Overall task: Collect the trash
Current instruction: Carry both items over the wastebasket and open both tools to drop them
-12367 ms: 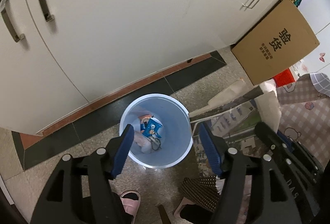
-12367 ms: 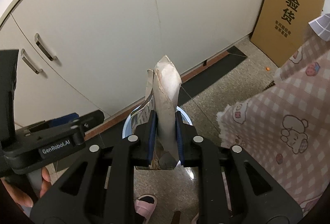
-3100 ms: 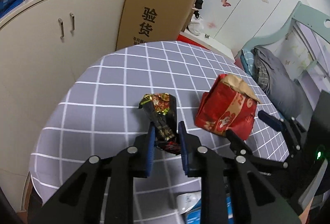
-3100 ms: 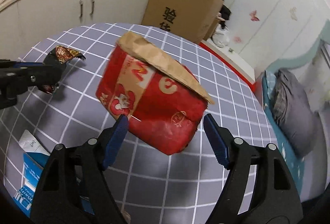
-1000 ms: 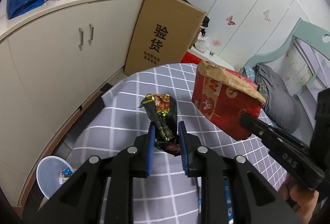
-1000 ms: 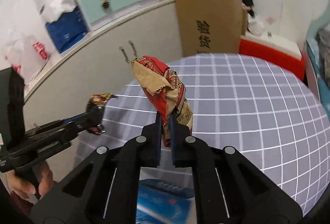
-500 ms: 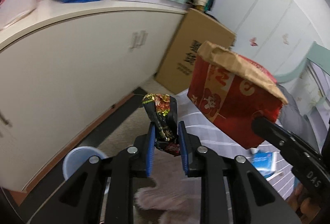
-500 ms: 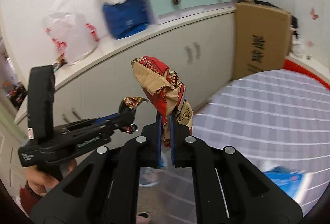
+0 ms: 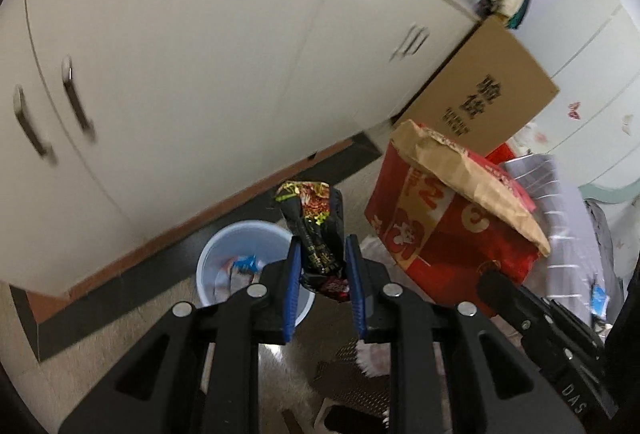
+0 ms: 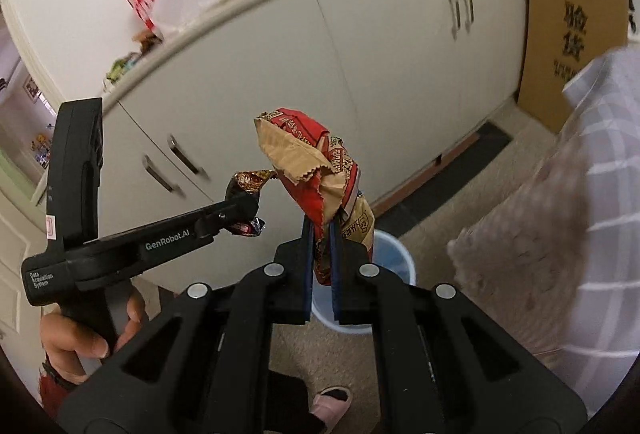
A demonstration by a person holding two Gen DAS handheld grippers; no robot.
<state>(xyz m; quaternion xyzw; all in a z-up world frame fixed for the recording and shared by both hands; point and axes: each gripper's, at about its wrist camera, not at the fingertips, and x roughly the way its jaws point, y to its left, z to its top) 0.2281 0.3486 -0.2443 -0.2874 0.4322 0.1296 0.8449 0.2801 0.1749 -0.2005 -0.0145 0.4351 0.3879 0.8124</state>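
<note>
Left wrist view: dark wrapper (image 9: pixel 316 234) stands upright — long axis vertical.

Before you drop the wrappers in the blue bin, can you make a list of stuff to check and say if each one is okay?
1. Left gripper pinching the dark snack wrapper: ok, pads press on both sides.
2. Right gripper pinching the red paper bag: ok, jaws clamped on its lower end.
3. Blue bin in sight and upright on the floor: ok.
4. Room left in the bin: ok, only a few scraps at the bottom.
5. Wrapper straight over the bin's opening: cannot tell, it looks near the rim.
6. Red bag small enough to fit inside: cannot tell.
</note>
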